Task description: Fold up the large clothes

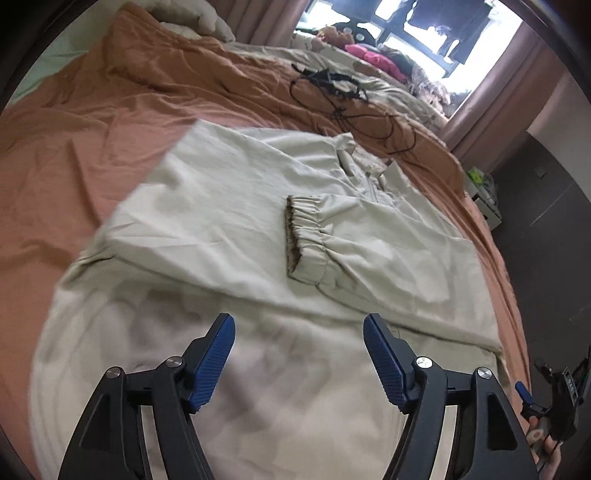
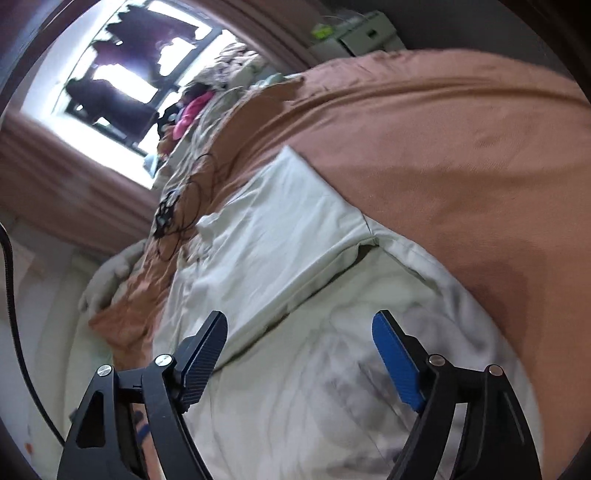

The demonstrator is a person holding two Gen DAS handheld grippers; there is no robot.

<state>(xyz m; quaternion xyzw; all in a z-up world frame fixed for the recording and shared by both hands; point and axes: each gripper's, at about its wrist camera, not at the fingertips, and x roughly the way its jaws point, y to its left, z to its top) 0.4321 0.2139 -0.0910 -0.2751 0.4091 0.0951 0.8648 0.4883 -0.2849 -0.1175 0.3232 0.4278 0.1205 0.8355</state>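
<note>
Cream jacket (image 1: pixel 229 206) lies spread flat on the orange bedsheet (image 1: pixel 74 155), one sleeve folded across its body so the elastic cuff (image 1: pixel 306 236) with brown trim rests near the middle. Left gripper (image 1: pixel 299 328) hovers over the near hem, jaws wide apart and holding nothing. Right gripper (image 2: pixel 300 326) hangs over the same pale cloth (image 2: pixel 280 229), likewise spread and empty. Black cables (image 1: pixel 343 96) lie tangled farther up the bed.

orange-sheeted bed (image 1: pixel 92 122), bright window (image 1: pixel 424 26), brown curtains (image 1: pixel 491 88)
</note>
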